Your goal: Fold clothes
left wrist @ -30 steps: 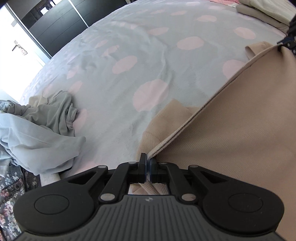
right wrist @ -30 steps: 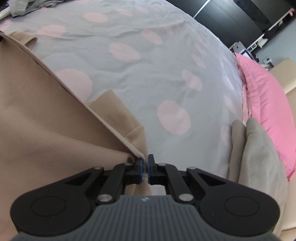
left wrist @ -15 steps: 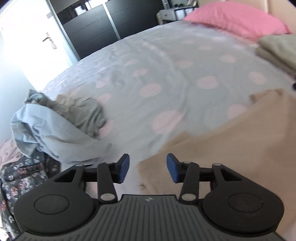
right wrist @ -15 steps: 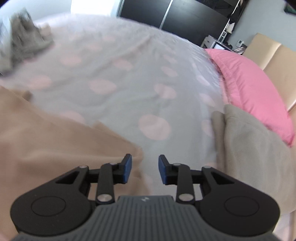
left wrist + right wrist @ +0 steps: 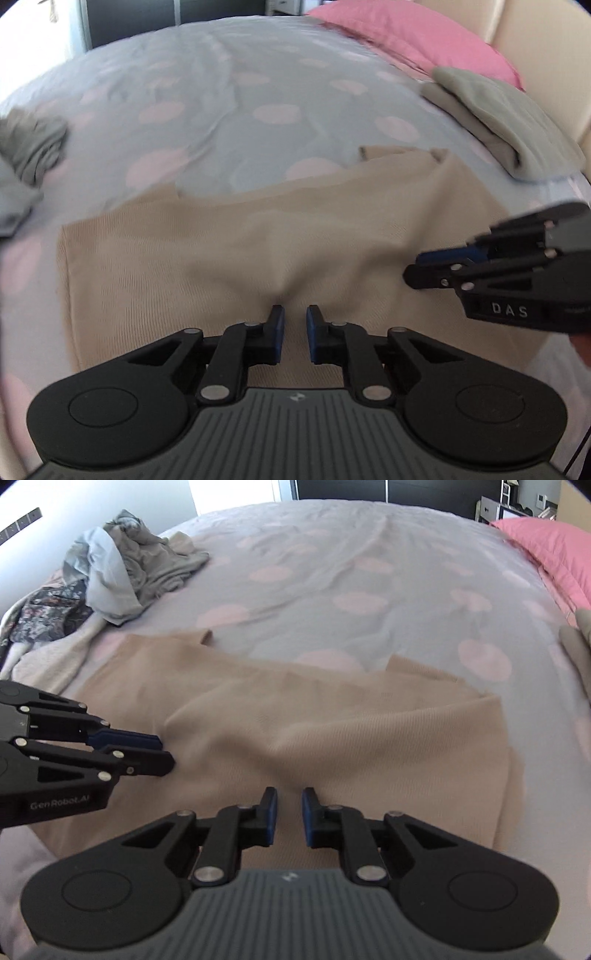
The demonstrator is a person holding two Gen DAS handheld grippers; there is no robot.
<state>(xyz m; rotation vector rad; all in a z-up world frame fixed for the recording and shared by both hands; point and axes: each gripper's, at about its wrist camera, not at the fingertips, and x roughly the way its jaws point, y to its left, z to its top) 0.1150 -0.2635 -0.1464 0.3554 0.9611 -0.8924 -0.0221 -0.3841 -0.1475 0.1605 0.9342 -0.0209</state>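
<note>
A beige knit garment point(image 5: 221, 251) point(image 5: 351, 731) lies flat on the dotted bed, folded over itself, with a small bump at its middle. My left gripper point(image 5: 294, 314) hovers over its near middle. Its jaws are closing, a narrow gap is left, and nothing is between them. My right gripper point(image 5: 289, 795) stands the same way over the near edge, its jaws closing on nothing. Each gripper shows in the other's view: the right gripper point(image 5: 417, 266) at the right, the left gripper point(image 5: 162, 753) at the left, both low over the cloth.
A heap of unfolded grey and light blue clothes point(image 5: 122, 572) point(image 5: 26, 155) sits at the bed's far left. A folded grey-green garment point(image 5: 509, 122) lies at the right by a pink pillow point(image 5: 424, 40) point(image 5: 554, 550). The grey sheet with pink dots point(image 5: 258, 92) stretches beyond.
Both grippers let go of the beige garment's corners, opened wide, then narrowed again. They swung round toward the garment's middle, and it now lies spread on the bed.
</note>
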